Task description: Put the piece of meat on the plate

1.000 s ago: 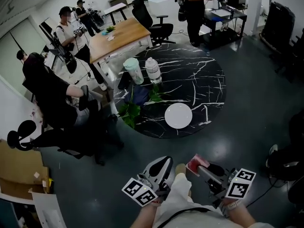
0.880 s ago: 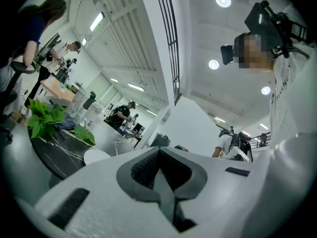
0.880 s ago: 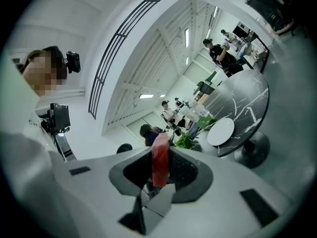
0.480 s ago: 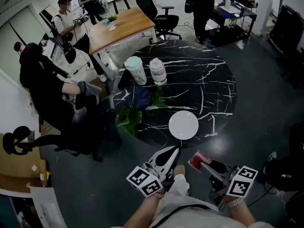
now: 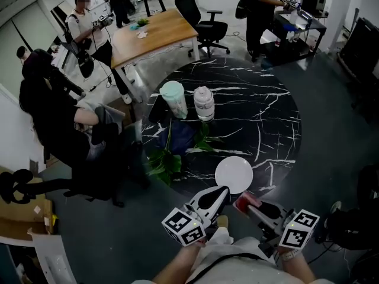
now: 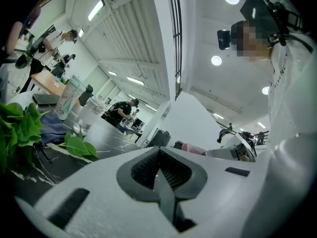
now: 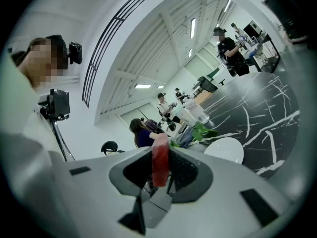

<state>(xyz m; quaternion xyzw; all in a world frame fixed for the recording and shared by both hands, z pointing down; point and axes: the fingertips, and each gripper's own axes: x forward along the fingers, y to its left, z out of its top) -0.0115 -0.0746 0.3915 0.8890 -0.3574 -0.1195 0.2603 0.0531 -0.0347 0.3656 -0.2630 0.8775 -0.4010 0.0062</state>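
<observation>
The red piece of meat [image 7: 160, 158] stands clamped between the jaws of my right gripper [image 5: 246, 202]; in the head view the meat [image 5: 245, 200] shows pink-red at the jaw tips, just below the table edge. The white plate [image 5: 234, 174] lies empty near the front rim of the round black marble table [image 5: 266, 117], a short way ahead of the meat; the plate [image 7: 225, 149] also shows in the right gripper view. My left gripper [image 5: 218, 195] is shut with nothing in it, its tips near the plate's lower left edge.
On the table stand a green-lidded cup [image 5: 174, 99], a clear bottle [image 5: 204, 103], leafy greens [image 5: 167, 160] and a dark cloth [image 5: 181, 133]. A wooden desk [image 5: 151, 35] and office chairs lie beyond. Several people stand or sit at the left and the back.
Both grippers have come closer to the table's front edge and the plate. The meat stays gripped in the right gripper and the left stays shut.
</observation>
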